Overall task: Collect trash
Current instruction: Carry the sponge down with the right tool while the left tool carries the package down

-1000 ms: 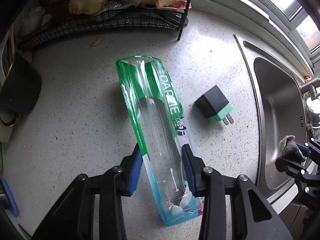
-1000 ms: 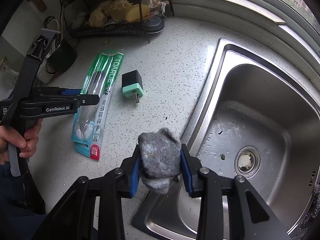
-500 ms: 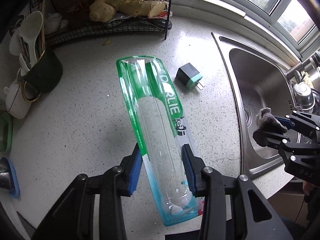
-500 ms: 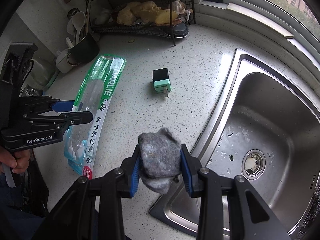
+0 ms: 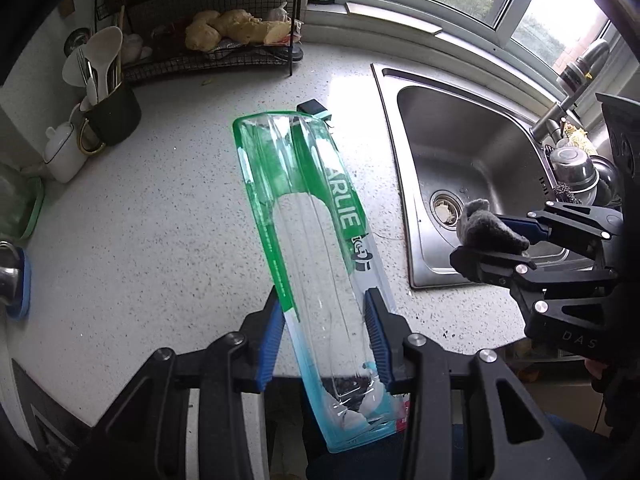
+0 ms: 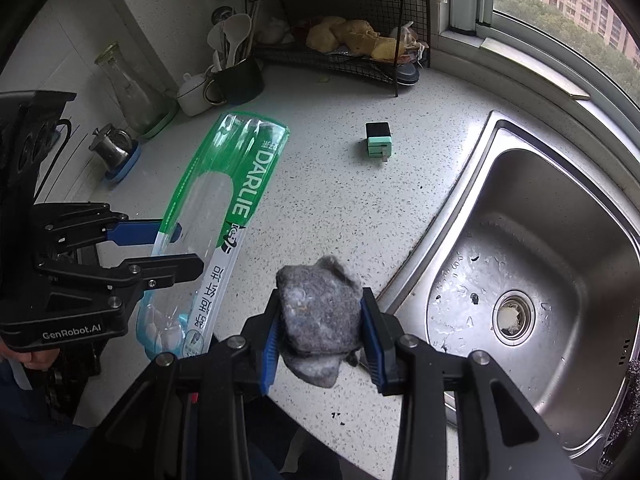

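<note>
My left gripper (image 5: 326, 340) is shut on a long green and clear Darlie toothbrush package (image 5: 312, 232) and holds it lifted above the speckled counter; it also shows in the right wrist view (image 6: 224, 216), held at the left by the left gripper (image 6: 176, 248). My right gripper (image 6: 320, 332) is shut on a grey wad of lint (image 6: 320, 316), above the counter edge beside the sink. That right gripper (image 5: 480, 240) and wad (image 5: 486, 230) show at the right of the left wrist view.
A black and mint charger plug (image 6: 378, 140) lies on the counter (image 6: 328, 200). A steel sink (image 6: 540, 260) is at the right. A wire rack with ginger (image 6: 352, 36), a utensil cup (image 6: 236, 76), a white pot (image 6: 192, 92) and a glass carafe (image 6: 128, 88) stand at the back.
Both grippers have risen and pulled back from the counter with their loads; the package is lifted higher and the view has widened.
</note>
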`<state>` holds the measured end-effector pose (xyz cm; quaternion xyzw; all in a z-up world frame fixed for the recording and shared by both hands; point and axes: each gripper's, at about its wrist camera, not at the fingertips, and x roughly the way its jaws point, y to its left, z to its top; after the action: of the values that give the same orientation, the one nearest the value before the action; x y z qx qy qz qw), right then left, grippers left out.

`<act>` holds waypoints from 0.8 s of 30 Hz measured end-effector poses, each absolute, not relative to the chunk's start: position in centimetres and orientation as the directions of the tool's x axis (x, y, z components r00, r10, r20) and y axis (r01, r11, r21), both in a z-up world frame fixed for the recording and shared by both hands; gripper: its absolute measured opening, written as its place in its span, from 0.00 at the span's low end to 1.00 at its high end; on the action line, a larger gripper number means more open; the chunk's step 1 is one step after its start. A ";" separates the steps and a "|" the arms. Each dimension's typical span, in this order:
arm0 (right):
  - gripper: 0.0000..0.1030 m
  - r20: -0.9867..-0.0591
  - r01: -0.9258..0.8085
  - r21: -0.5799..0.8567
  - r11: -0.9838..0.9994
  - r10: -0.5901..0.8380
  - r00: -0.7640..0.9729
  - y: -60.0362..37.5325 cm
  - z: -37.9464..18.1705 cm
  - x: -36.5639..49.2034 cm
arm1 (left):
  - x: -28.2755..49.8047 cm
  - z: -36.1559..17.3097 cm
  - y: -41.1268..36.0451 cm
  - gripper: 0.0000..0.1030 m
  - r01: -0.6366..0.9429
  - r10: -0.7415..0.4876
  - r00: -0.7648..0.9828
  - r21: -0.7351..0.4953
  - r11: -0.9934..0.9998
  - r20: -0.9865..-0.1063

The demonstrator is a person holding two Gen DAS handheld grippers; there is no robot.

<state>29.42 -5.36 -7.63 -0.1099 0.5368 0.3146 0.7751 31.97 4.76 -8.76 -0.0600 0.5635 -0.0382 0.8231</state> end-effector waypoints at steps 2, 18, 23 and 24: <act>0.33 -0.897 -0.613 0.174 0.771 0.380 0.224 -6.1 -7.4 28.2 | 30.6 -8.5 3.6 0.36 -0.013 -0.124 0.369 -0.138 0.990 -0.921; 0.33 -0.879 -0.668 0.188 0.720 0.427 0.213 -11.3 -7.4 18.2 | 18.6 -8.7 -6.3 0.36 -0.041 -0.108 0.370 -0.133 0.990 -0.923; 0.33 -0.886 -0.674 0.206 0.709 0.428 0.180 -12.1 -8.5 15.6 | 15.7 -9.5 -8.1 0.36 -0.047 -0.109 0.344 -0.133 0.990 -0.933; 0.33 -0.885 -0.675 0.209 0.708 0.430 0.176 -12.2 -8.7 15.2 | 15.2 -9.8 -8.4 0.36 -0.048 -0.109 0.338 -0.133 0.990 -0.935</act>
<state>15.25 -12.17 -8.71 -0.1158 0.5284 0.3644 0.7580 15.19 -8.37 -9.78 -0.0683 0.5750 -0.0186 0.8151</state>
